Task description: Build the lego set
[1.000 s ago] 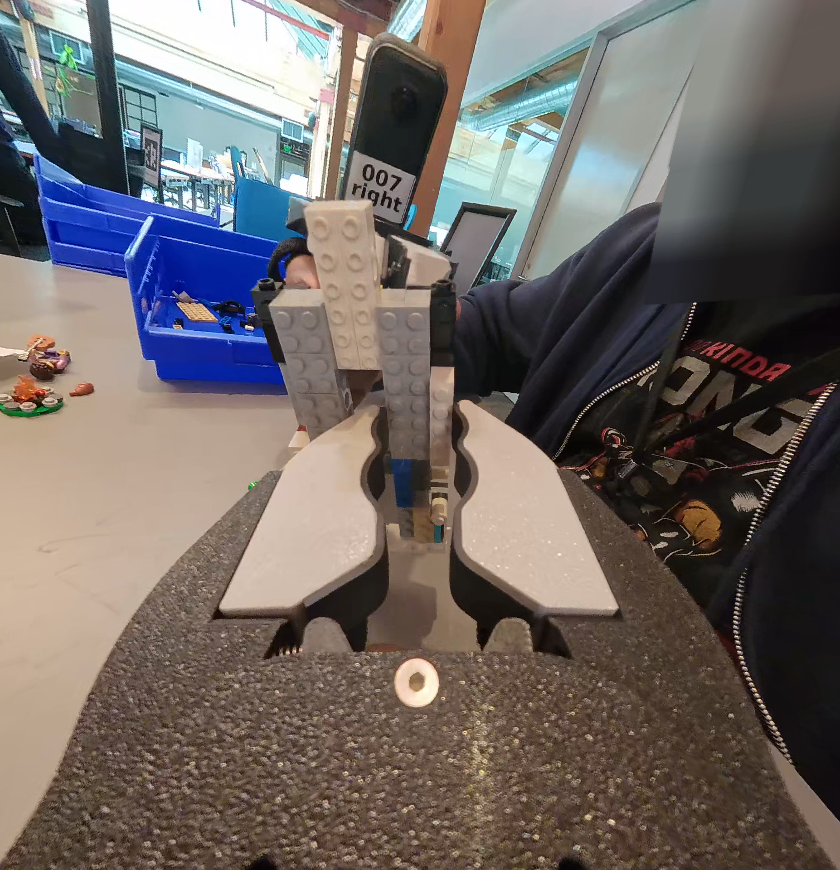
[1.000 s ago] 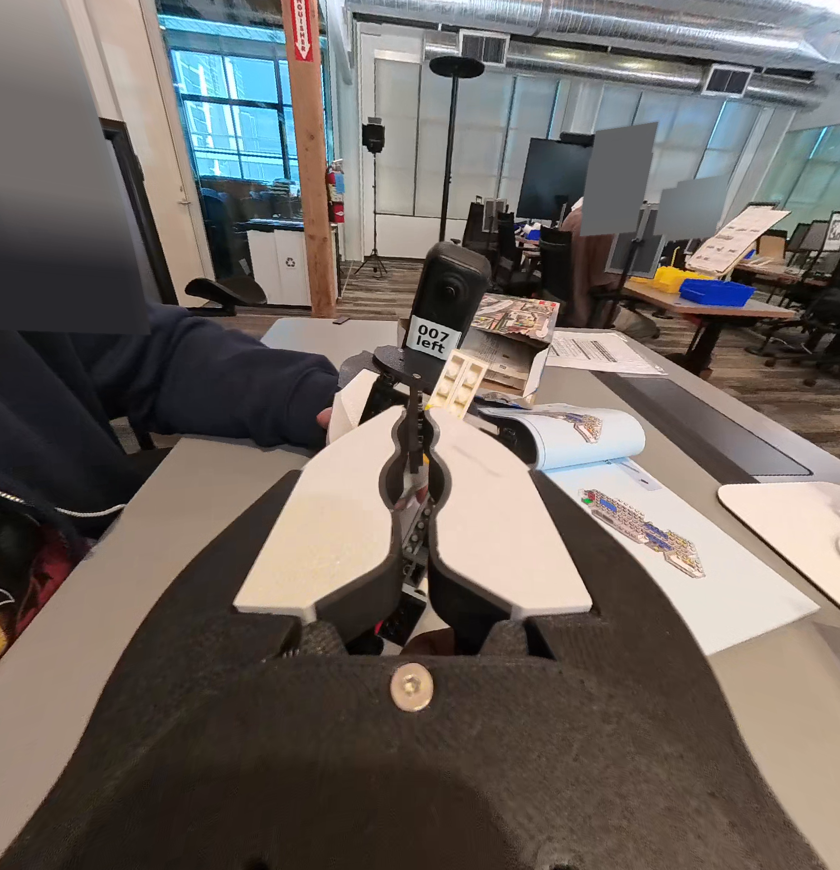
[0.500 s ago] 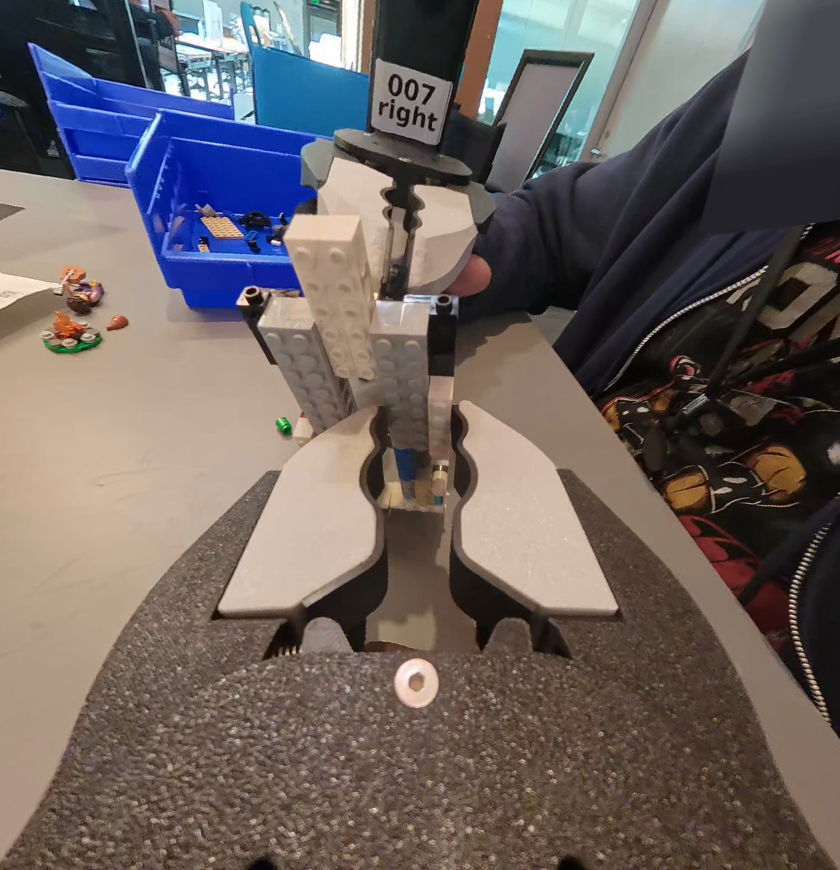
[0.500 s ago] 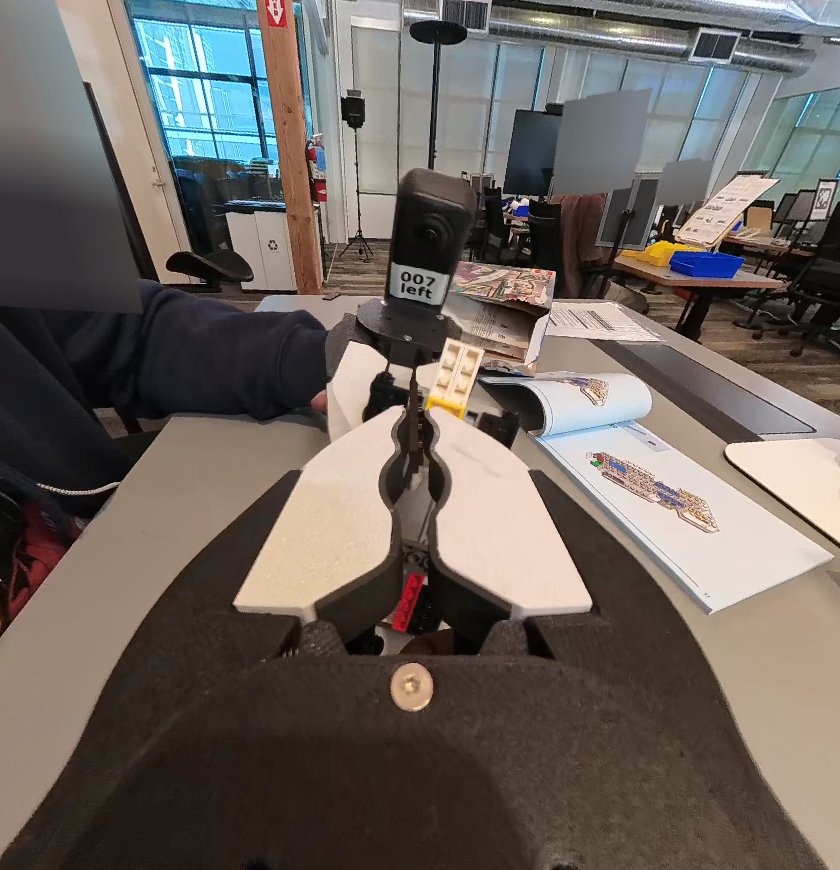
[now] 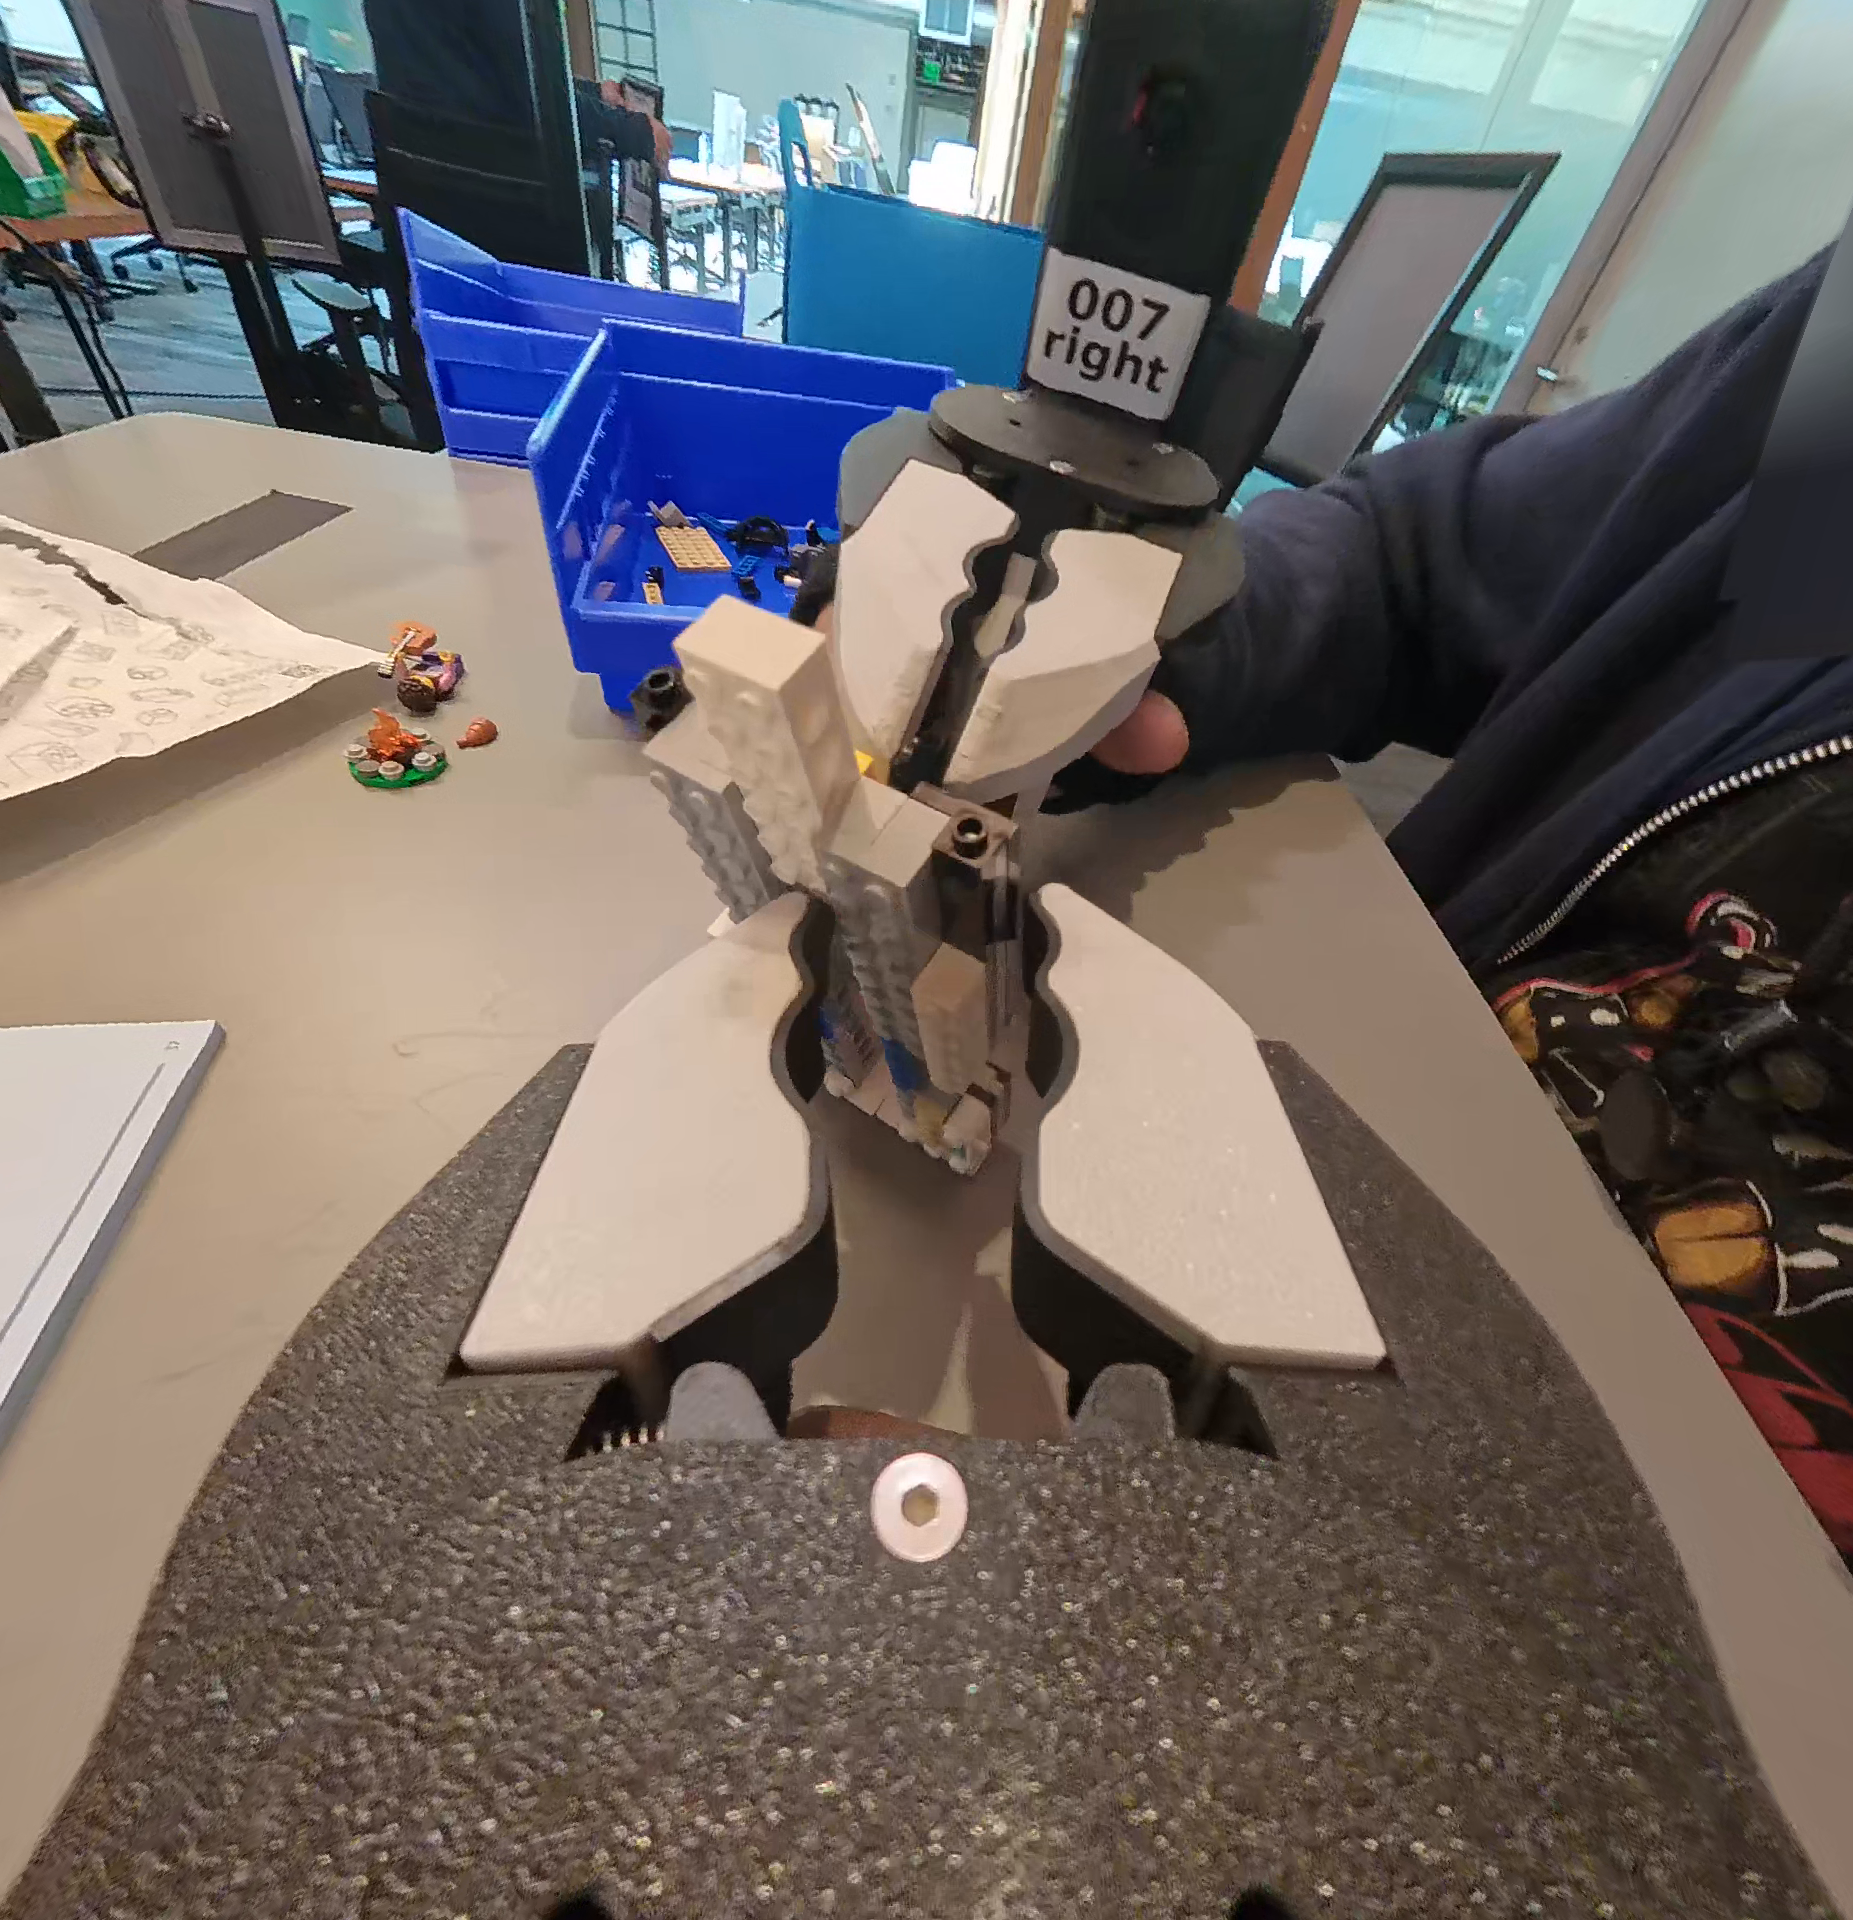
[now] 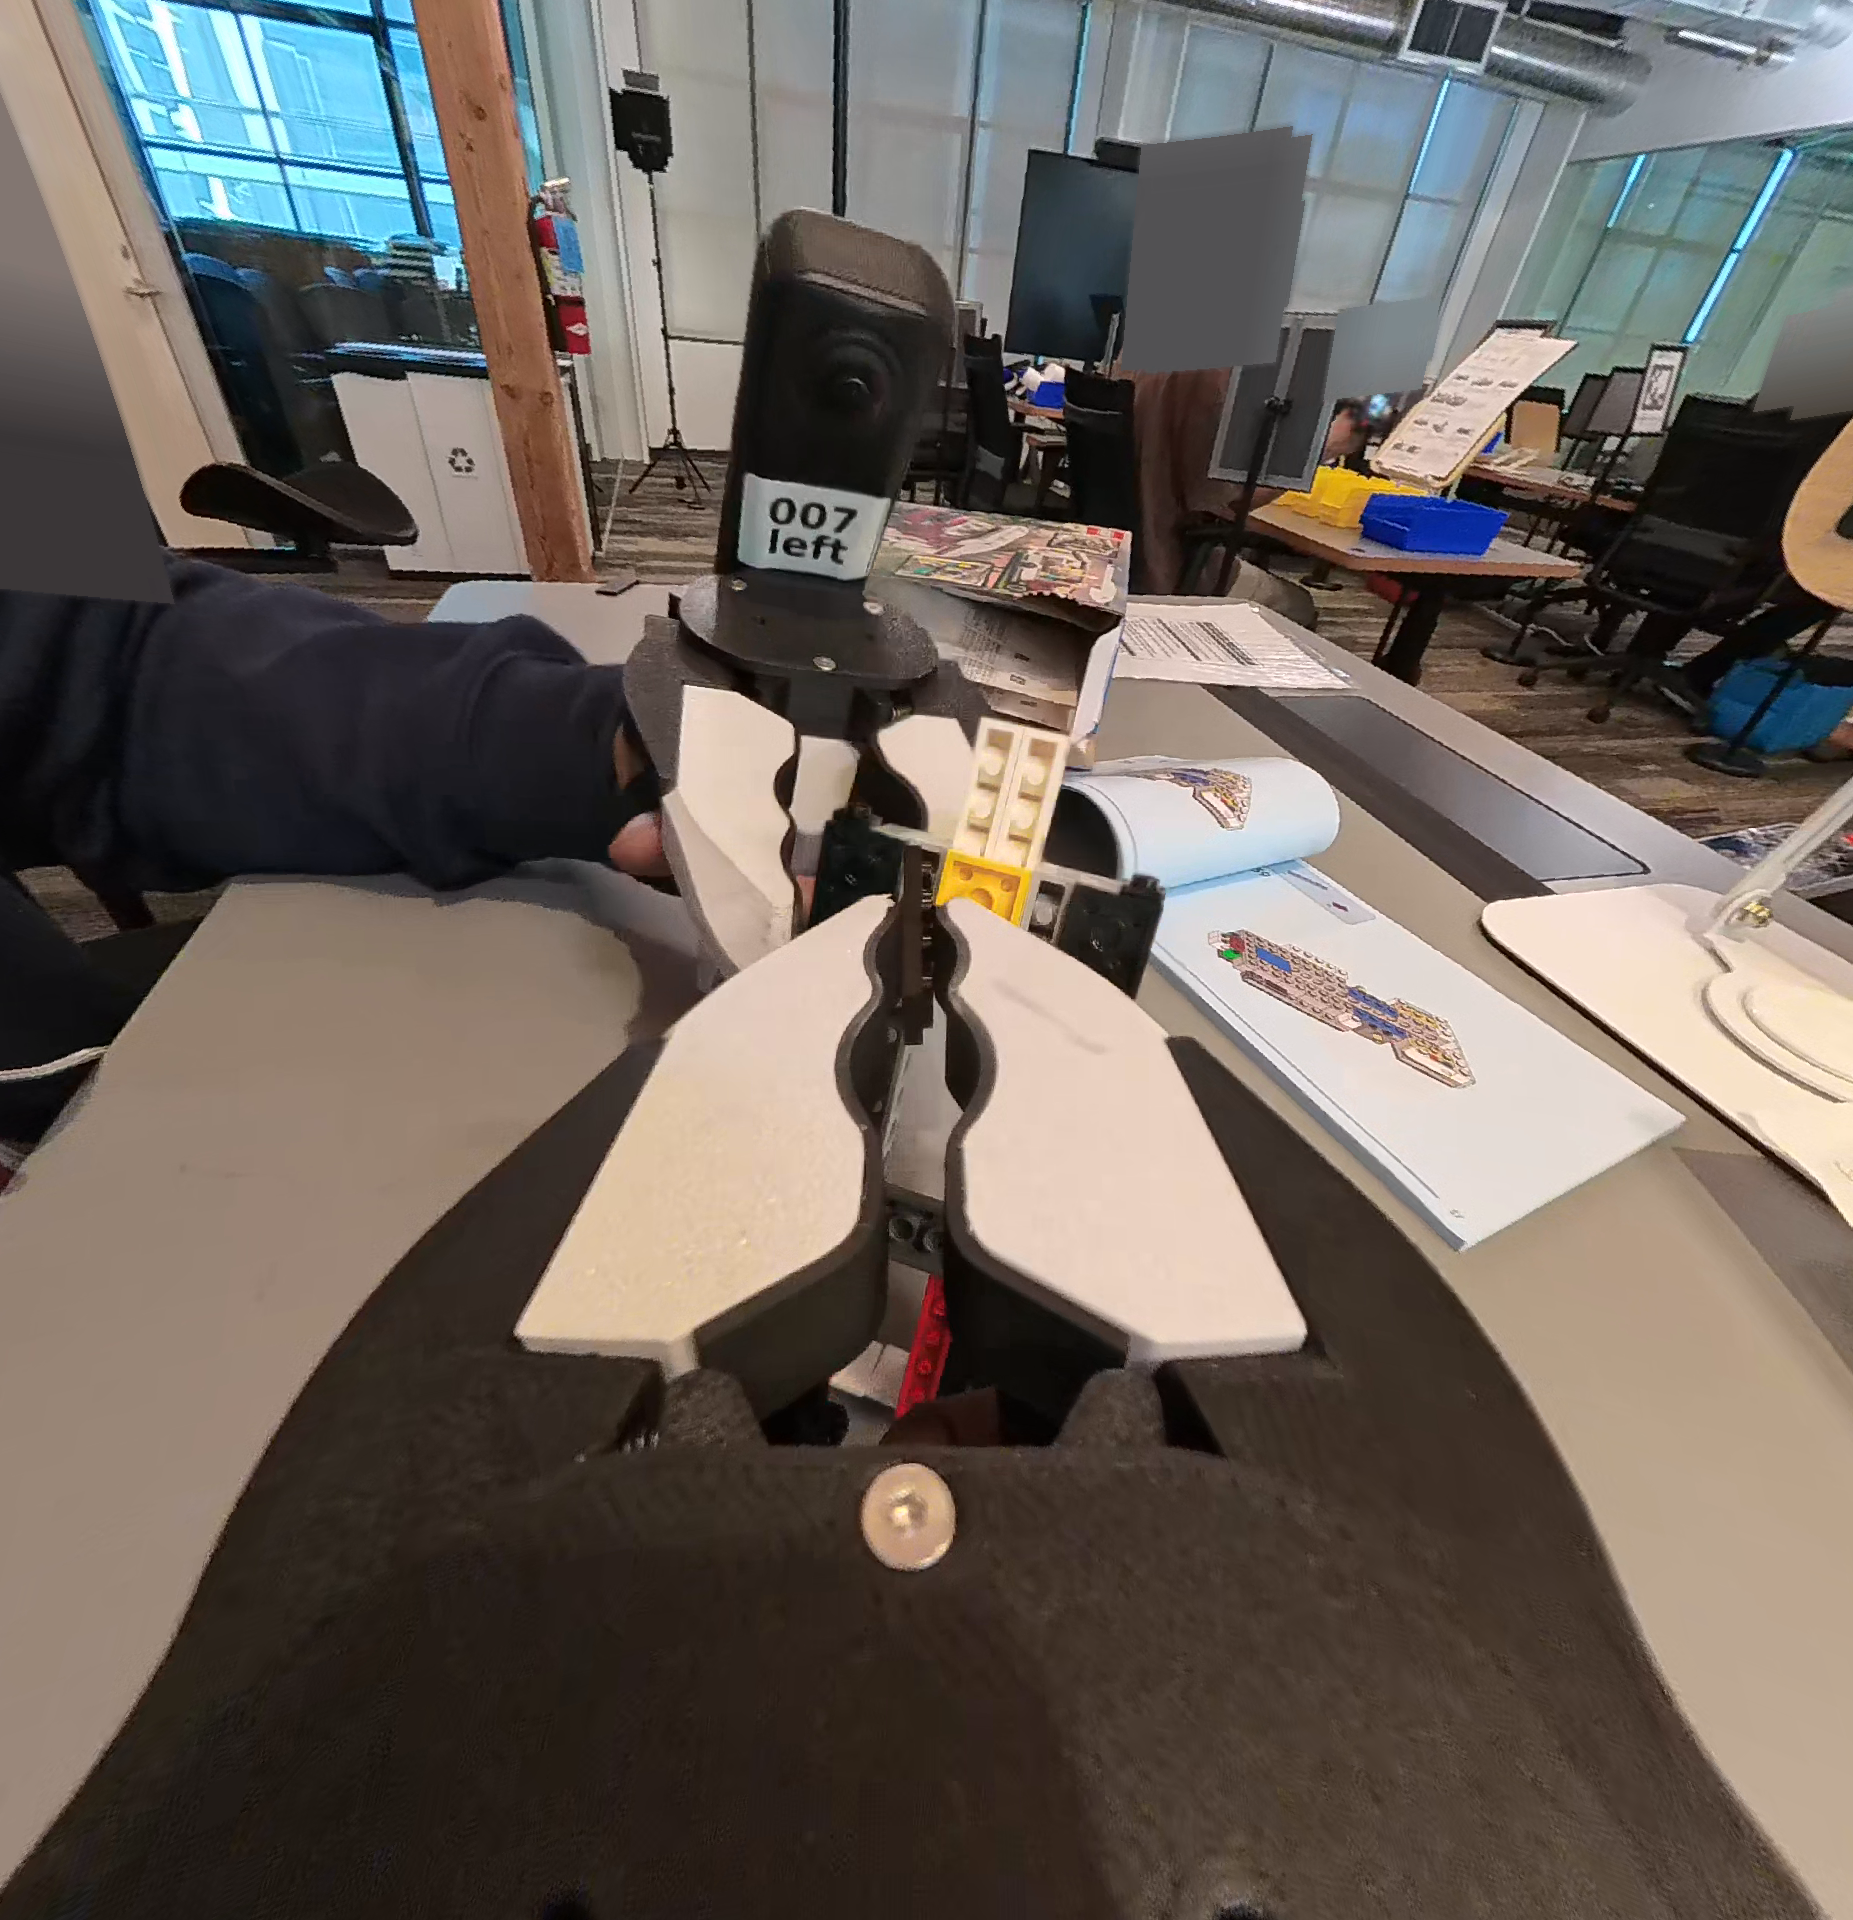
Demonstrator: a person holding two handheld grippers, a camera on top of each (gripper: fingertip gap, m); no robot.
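Note:
The lego build (image 5: 787,769) of grey, white and black bricks is held up over the grey table (image 5: 278,935). My left gripper (image 5: 917,914) is open; the build's lower end stands between its pads with a gap on each side. My right gripper (image 6: 920,920) is shut on a thin black plate edge of the build (image 6: 1015,800), next to its yellow brick (image 6: 984,883). The right gripper also shows in the left wrist view (image 5: 989,665), clamped on the build's far end. The left gripper shows in the right wrist view (image 6: 828,821), open around the build.
A blue bin (image 5: 735,499) with loose pieces stands behind the build. A small campfire piece (image 5: 397,753) and a printed sheet (image 5: 91,665) lie at the left. The open instruction booklet (image 6: 1317,997) and a white lamp base (image 6: 1732,997) lie to the right. The person's sleeve (image 5: 1524,623) is close. The tips of both grippers are at nearly the same place.
My left gripper's jaws have opened off the build, which it gripped before. The right gripper stays clamped and now carries the build, which has tilted and turned.

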